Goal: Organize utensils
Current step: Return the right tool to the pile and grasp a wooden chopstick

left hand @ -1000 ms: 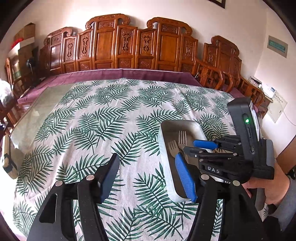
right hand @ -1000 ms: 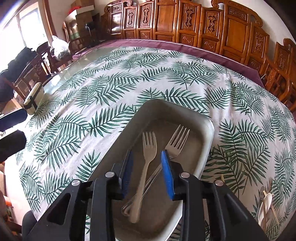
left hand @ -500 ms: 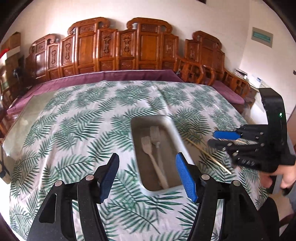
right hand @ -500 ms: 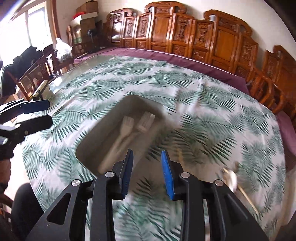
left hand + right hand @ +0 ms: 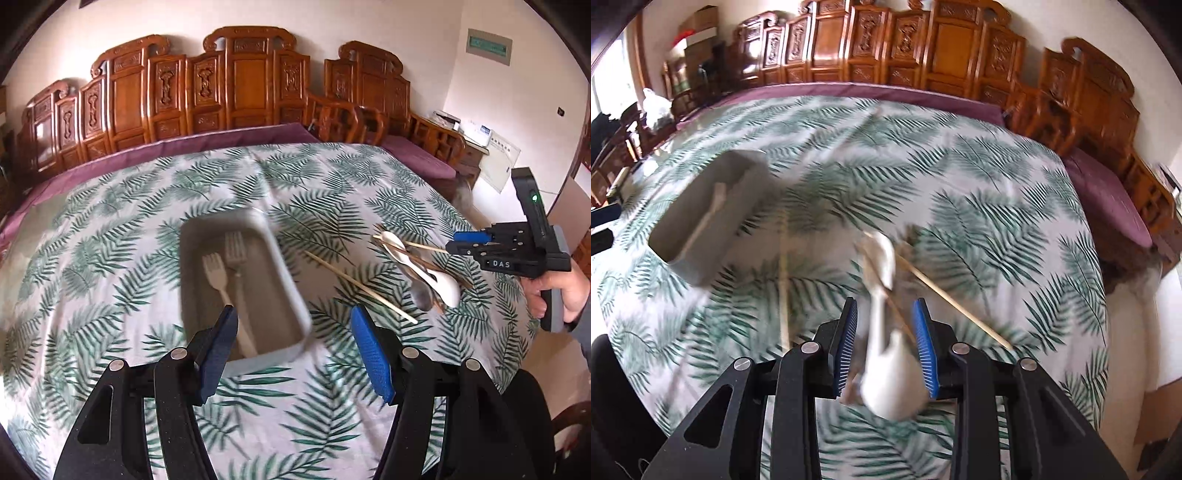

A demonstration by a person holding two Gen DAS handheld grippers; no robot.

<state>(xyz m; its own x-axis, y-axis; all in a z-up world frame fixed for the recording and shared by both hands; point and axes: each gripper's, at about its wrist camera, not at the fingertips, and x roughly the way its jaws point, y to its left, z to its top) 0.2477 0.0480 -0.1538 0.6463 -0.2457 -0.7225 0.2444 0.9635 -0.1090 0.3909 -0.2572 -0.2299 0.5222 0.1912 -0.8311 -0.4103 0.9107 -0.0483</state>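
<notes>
A grey tray (image 5: 286, 275) on the palm-leaf tablecloth holds a white plastic fork (image 5: 218, 277) and a metal fork (image 5: 233, 248). My left gripper (image 5: 291, 319) hangs open just in front of the tray's near end, with nothing between its fingers. To the right lies a loose pile of white spoons (image 5: 424, 271) and wooden chopsticks (image 5: 356, 284). My right gripper (image 5: 884, 308) hovers over this pile, partly open. A blurred white spoon (image 5: 886, 384) on the cloth below shows in its gap, untouched by the pads. The tray (image 5: 687, 266) lies to its left.
Carved wooden chairs (image 5: 255, 81) ring the far side of the round table, above a purple undercloth (image 5: 184, 146). The table edge drops off close behind the pile on the right (image 5: 1123, 332). A person's hand (image 5: 561, 291) holds the right gripper's handle.
My right gripper has swung right, from over the forks in the tray to over the spoon and chopstick pile. The left gripper has also shifted right. Neither opening has changed.
</notes>
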